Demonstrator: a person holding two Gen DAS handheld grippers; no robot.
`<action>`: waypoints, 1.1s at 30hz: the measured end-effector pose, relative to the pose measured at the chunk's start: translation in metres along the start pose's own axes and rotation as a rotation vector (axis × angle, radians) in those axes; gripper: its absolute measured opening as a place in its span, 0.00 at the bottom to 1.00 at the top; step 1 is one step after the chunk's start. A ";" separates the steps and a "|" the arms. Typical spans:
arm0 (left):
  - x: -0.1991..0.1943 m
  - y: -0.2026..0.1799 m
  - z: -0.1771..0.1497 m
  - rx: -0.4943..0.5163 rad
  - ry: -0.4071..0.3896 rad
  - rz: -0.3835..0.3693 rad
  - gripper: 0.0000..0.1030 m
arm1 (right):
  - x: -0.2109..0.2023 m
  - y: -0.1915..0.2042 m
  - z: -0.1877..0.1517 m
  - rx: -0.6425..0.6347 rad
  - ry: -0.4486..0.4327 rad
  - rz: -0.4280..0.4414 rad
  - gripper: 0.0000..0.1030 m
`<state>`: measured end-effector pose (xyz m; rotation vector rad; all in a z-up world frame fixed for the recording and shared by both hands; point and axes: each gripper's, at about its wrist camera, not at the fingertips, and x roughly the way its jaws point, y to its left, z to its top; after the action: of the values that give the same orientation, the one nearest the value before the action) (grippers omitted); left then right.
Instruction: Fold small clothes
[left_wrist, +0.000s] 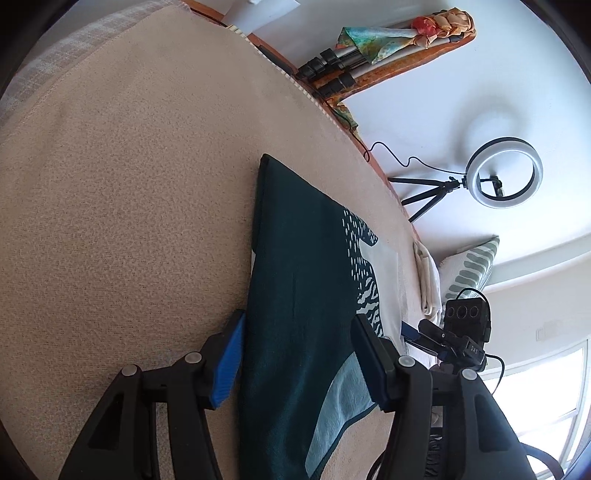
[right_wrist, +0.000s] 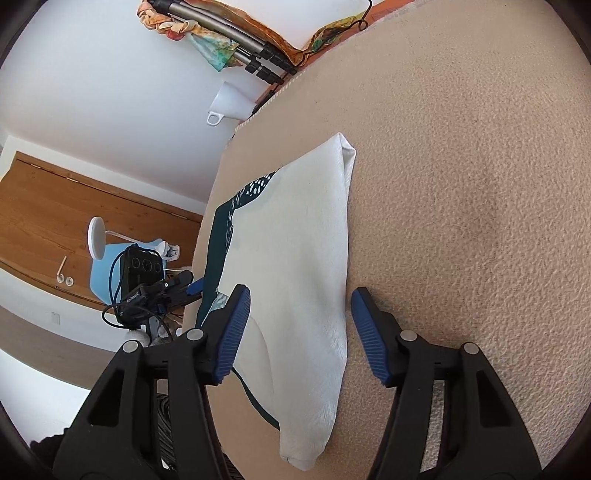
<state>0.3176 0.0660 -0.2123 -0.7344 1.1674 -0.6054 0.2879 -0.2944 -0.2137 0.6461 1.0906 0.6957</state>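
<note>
Garment (left_wrist: 295, 280) lies flat on the beige, nubbly bed cover (left_wrist: 129, 184), folded lengthwise: dark teal knit side with white patterned print, white textured side (right_wrist: 295, 240). No containers visible. Left hand-held gripper (left_wrist: 297, 354) released, jaws straddling the teal edge. Right hand-held gripper (right_wrist: 299, 332) released, jaws straddling the white edge.

Garment (left_wrist: 295, 280) lies flat on the blanket (left_wrist: 129, 184), w/ left gripper (left_wrist: 295, 354) straddling its left part & right gripper (right_wrist: 299, 332) straddling its right part, jaws either side of the cloth, ring light (left_wrist: 504, 171) & tripod legs (left_wrist: 332, 70) behind the blanket's far edge.
</note>
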 end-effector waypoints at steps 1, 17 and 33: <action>0.002 -0.001 0.001 0.003 0.004 0.000 0.55 | 0.001 0.001 0.000 -0.002 0.001 0.001 0.59; 0.026 -0.014 0.016 0.021 0.018 -0.038 0.51 | 0.019 0.003 0.005 0.026 0.015 0.052 0.42; 0.034 -0.032 0.011 0.117 0.002 0.081 0.02 | 0.024 0.028 0.002 -0.015 0.011 -0.013 0.09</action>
<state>0.3366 0.0228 -0.2048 -0.5849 1.1481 -0.6014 0.2917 -0.2587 -0.2048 0.6226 1.0979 0.6962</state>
